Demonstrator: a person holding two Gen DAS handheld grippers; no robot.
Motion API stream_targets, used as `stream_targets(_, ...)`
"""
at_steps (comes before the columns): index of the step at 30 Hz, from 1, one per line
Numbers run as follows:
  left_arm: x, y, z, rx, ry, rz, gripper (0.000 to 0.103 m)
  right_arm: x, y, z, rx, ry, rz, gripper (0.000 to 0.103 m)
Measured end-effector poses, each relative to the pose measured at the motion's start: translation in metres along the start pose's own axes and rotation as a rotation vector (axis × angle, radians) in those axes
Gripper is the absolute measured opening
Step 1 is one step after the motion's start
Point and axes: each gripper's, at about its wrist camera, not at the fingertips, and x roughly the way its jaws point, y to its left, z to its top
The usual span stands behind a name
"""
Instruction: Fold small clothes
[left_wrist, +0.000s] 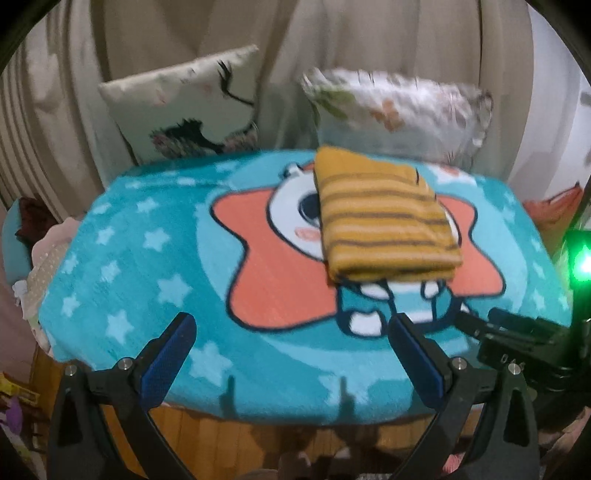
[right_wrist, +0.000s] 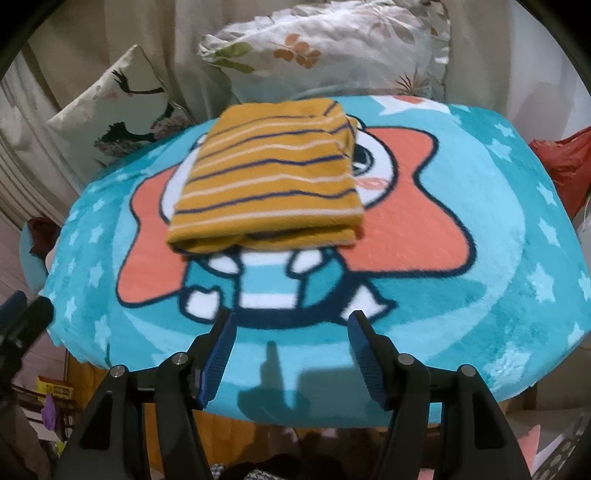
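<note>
Fold done on striped shirt (right_wrist: 269, 177); left claw (left_wrist: 291, 354) wide open, right claw (right_wrist: 290, 354) half open, both empty; next, fetch another garment.

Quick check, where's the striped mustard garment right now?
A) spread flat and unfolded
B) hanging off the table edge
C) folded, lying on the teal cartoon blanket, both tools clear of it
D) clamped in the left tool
C: the striped garment sits as a folded stack on the blanket, and the left tool and right tool are both open and empty, short of it.

Soft knit striped garment (right_wrist: 269, 177) on fleecy plush blanket (right_wrist: 480, 295)
</note>
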Motion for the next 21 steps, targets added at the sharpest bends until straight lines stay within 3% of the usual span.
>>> stream_targets(7,0.024,-0.017,-0.015,-0.037,0.105,-0.021,0.103,0.007,-0.023,-0.010,-0.014,0.044,-0.031,0.068)
stream_targets(21,0.034,-0.044,-0.020,-0.043,0.168,-0.039,0.103,0.007,-0.040,-0.019,-0.036,0.051,-0.062,0.070)
